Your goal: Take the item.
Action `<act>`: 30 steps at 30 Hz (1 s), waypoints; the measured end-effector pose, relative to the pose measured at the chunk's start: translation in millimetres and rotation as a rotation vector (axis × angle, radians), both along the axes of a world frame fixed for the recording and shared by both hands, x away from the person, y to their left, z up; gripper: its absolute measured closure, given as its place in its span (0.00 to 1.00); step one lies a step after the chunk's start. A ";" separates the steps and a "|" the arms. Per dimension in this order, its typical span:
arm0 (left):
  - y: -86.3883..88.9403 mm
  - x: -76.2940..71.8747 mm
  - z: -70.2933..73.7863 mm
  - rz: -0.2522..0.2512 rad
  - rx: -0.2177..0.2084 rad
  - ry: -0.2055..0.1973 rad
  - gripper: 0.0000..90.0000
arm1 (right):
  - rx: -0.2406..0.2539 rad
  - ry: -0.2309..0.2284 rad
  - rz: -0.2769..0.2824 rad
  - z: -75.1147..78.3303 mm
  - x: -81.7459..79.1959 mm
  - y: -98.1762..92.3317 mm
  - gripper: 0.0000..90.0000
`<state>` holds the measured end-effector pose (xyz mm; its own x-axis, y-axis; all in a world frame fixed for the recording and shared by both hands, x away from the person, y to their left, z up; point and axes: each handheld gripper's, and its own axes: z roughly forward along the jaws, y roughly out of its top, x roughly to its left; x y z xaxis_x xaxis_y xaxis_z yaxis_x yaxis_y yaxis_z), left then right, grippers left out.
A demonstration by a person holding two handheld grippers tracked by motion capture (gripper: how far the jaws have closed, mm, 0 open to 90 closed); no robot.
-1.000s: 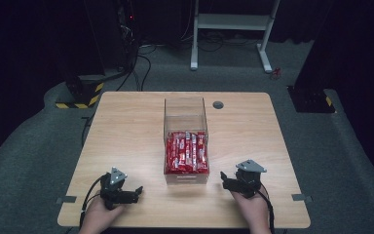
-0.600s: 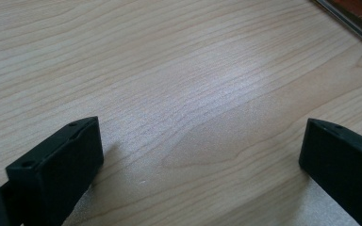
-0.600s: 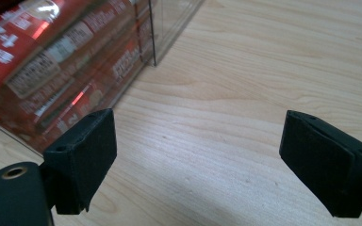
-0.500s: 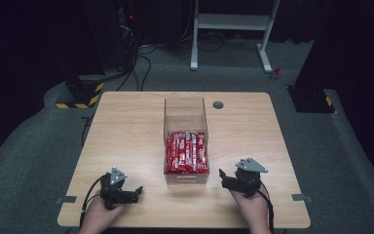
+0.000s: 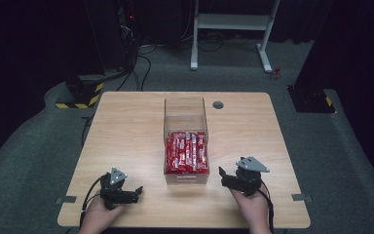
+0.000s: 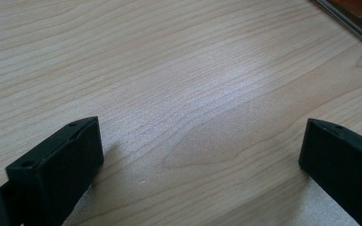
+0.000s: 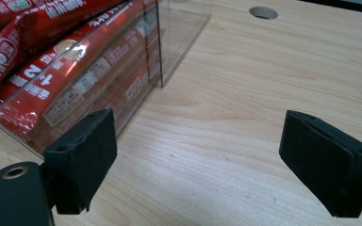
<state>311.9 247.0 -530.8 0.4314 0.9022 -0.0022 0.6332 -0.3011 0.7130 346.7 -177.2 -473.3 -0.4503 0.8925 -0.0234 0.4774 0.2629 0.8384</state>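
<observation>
A clear plastic box (image 5: 185,114) stands at the middle of the wooden table (image 5: 126,131); its near half holds several red snack packets (image 5: 186,152). My left gripper (image 5: 137,192) rests low at the front left, open, with bare wood between its jaws (image 6: 198,141). To the right of the box my right gripper (image 5: 222,176) is held open just above the table. In the right gripper view the box wall (image 7: 169,42) and the red packets (image 7: 52,52) lie close to the left jaw, nothing between the jaws (image 7: 198,146).
A round cable hole (image 5: 218,105) sits in the tabletop behind the box, also seen in the right gripper view (image 7: 263,12). Beyond the table are a white stand (image 5: 233,29), cables on the floor and a yellow-black striped base (image 5: 80,95).
The right gripper has shifted slightly, its hand edging a little nearer the front edge. The left gripper and the box stay put.
</observation>
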 end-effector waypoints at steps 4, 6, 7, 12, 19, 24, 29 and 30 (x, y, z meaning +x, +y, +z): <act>0.3 0.0 0.2 -0.003 0.004 0.002 0.01 | 0.002 -0.015 0.009 4.2 -1.0 1.3 0.14; 0.2 0.0 0.2 -0.003 0.003 0.002 0.01 | 0.008 -0.019 0.013 6.6 -2.0 2.2 0.14; 0.3 0.0 0.3 -0.003 0.004 0.003 0.01 | 0.008 -0.023 0.014 7.5 -2.4 2.6 0.14; 0.3 0.0 0.2 -0.002 0.004 0.001 0.01 | 0.023 -0.031 0.029 13.6 -4.4 4.8 0.14; 0.2 -0.1 0.1 -0.001 0.001 0.003 0.01 | 0.032 -0.032 0.050 17.9 -6.2 11.4 0.14; 0.2 -0.1 0.2 -0.001 0.001 0.003 0.01 | 0.039 -0.040 0.065 22.0 -6.9 18.1 0.15; 0.2 -0.1 0.1 -0.001 0.001 0.003 0.01 | 0.040 -0.043 0.078 25.3 -5.6 24.6 0.15; 0.2 -0.1 0.2 -0.001 0.001 0.003 0.01 | 0.040 -0.045 0.082 26.6 -5.3 26.5 0.15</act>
<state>311.9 247.2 -530.7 0.4324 0.9017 -0.0025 0.6348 -0.3025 0.7110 341.4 -150.7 -446.7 -0.5212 0.8534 -0.0098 0.4175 0.2650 0.8692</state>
